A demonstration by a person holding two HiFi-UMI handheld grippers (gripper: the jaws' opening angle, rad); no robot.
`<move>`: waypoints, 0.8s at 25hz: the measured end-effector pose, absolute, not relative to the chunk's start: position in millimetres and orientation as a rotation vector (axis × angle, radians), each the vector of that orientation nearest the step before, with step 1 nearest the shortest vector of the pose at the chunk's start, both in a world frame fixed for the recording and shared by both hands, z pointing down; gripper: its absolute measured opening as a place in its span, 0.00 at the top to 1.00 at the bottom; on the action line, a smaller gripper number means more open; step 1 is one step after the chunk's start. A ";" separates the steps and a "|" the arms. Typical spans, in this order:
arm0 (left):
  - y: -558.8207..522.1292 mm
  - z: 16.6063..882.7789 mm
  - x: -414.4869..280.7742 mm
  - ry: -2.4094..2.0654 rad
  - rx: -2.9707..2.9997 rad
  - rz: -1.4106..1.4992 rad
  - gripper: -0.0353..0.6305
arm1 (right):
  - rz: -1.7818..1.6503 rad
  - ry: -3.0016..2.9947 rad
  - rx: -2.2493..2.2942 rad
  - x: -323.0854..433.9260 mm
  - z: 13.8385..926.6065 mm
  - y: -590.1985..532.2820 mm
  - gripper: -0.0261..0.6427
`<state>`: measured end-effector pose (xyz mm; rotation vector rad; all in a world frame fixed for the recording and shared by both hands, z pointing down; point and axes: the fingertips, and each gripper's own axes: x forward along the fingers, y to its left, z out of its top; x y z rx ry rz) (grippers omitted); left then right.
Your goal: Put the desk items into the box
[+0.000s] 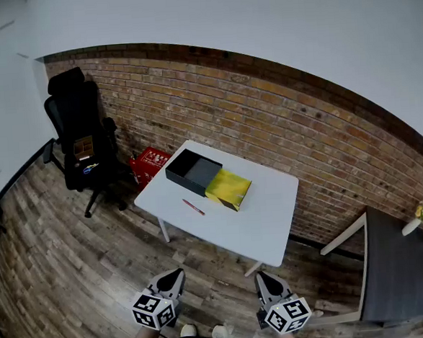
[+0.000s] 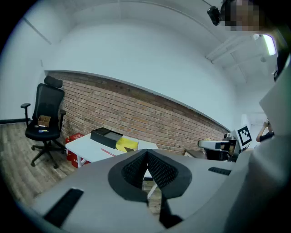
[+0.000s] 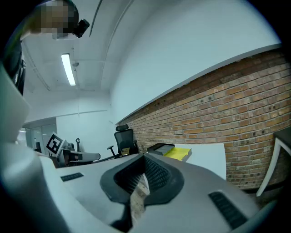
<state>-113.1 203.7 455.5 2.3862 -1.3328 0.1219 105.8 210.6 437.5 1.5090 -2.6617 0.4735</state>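
On the white table (image 1: 262, 222) lie an open black box (image 1: 192, 171), a flat yellow piece (image 1: 229, 189) against its right end, and a red pen (image 1: 193, 207) in front of it. My left gripper (image 1: 169, 281) and right gripper (image 1: 267, 283) hang low over the wooden floor, well short of the table's near edge, both shut and holding nothing. The left gripper view looks past the left gripper (image 2: 146, 154) at the box (image 2: 105, 135), yellow piece (image 2: 127, 144) and pen (image 2: 108, 152). Beyond the right gripper (image 3: 144, 159), the right gripper view shows the yellow piece (image 3: 178, 153) and box (image 3: 159, 147).
A black office chair (image 1: 83, 141) stands at the left by the brick wall, with a red crate (image 1: 149, 164) on the floor beside the table. A dark-topped table (image 1: 399, 267) with a white frame stands at the right. Wooden floor lies between me and the white table.
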 end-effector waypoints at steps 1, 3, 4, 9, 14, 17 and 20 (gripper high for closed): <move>203.1 454.8 -113.2 -1.332 2.387 0.114 0.93 | 0.471 -2.658 1.511 106.3 436.9 210.5 0.93; 202.1 453.7 -113.4 -1.334 2.390 0.100 0.93 | 0.466 -2.654 1.513 107.1 435.9 210.0 0.93; 201.5 453.3 -113.4 -1.336 2.391 0.097 0.93 | 0.463 -2.653 1.513 107.3 435.4 209.6 0.93; 199.5 452.2 -114.8 -1.326 2.398 0.095 0.93 | 0.459 -2.646 1.530 105.4 433.4 210.2 0.93; 199.9 455.2 -121.8 -1.311 2.398 0.096 0.93 | 0.482 -2.642 1.547 100.5 435.3 213.2 0.93; 198.8 456.0 -127.2 -1.304 2.402 0.098 0.93 | 0.487 -2.651 1.554 96.9 434.3 214.2 0.93; 199.0 455.6 -132.8 -1.290 2.409 0.092 0.93 | 0.500 -2.650 1.575 93.4 432.8 215.5 0.93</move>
